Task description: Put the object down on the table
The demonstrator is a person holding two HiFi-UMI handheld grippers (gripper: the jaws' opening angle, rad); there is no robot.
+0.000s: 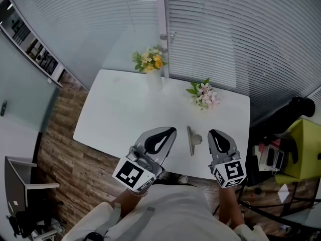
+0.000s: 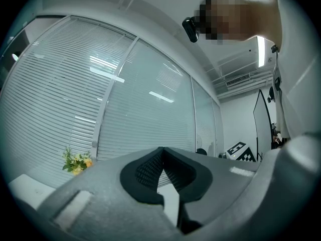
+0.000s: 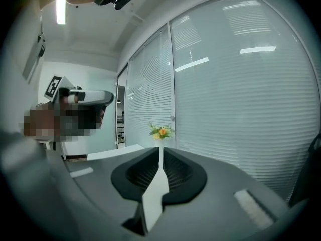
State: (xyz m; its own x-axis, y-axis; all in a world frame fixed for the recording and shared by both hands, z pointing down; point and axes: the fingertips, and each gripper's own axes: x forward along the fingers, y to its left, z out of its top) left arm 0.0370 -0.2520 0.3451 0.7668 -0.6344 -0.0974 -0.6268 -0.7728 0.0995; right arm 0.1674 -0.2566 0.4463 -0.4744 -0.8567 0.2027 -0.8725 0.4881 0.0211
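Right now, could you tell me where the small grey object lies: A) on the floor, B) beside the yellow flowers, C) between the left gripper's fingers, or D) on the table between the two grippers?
D: the grey object lies on the white table, between the left gripper and the right gripper.

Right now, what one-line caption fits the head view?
Left gripper and right gripper hover empty above a white table, a grey object lying between them, yellow bouquet and pink bouquet behind.
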